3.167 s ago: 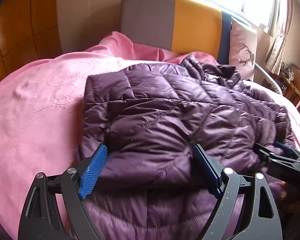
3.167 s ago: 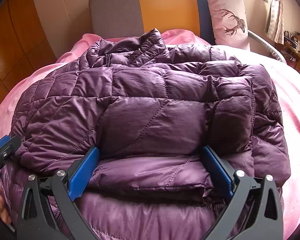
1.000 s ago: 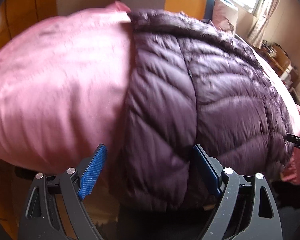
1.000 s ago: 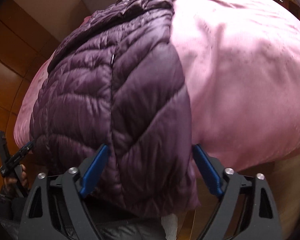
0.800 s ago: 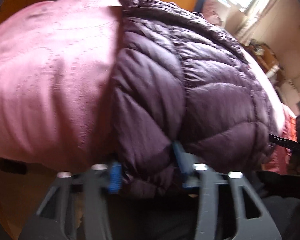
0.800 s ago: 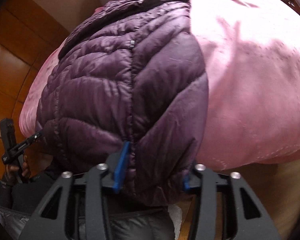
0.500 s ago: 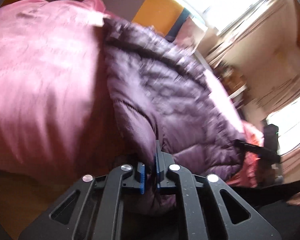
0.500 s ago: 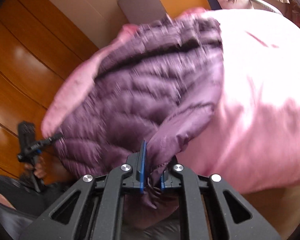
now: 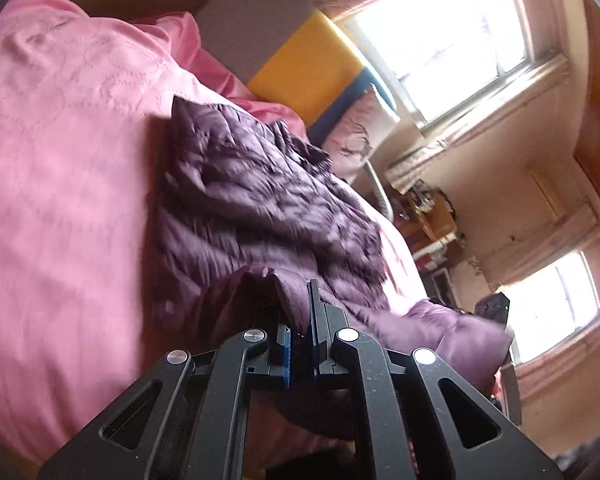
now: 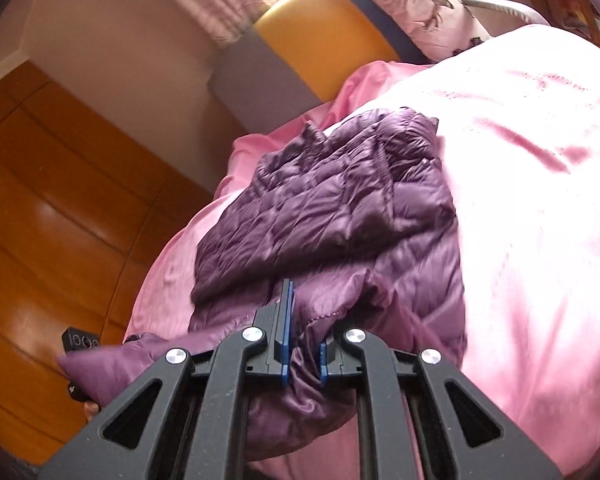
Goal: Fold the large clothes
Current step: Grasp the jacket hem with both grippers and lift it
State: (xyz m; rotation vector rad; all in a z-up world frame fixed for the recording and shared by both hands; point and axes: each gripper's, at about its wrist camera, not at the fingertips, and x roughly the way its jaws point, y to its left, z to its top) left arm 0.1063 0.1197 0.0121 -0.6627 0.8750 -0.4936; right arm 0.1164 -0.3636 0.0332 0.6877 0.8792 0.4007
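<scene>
A dark purple quilted down jacket [image 9: 256,208] lies on a pink bedspread [image 9: 60,184], its near hem lifted off the bed. My left gripper [image 9: 300,316] is shut on one corner of that hem, with purple fabric bunched between its blue pads. In the right wrist view the same jacket [image 10: 332,208] stretches away toward its collar. There my right gripper [image 10: 304,320] is shut on the other hem corner, a fold of cloth squeezed between the pads. Each view shows the other gripper at the far end of the raised hem, the right gripper [image 9: 492,308] and the left gripper [image 10: 80,344].
A grey, yellow and blue headboard [image 9: 300,60] and a deer-print pillow [image 10: 424,4] stand at the bed's far end. Wooden wardrobe panels [image 10: 40,220] run along one side. Bright windows [image 9: 452,36] and a cluttered desk [image 9: 428,204] lie on the other side.
Both grippers shut on the jacket's near hem, one at each corner, and rose with it. The hem has come up off the bed edge and the views tilted toward the headboard.
</scene>
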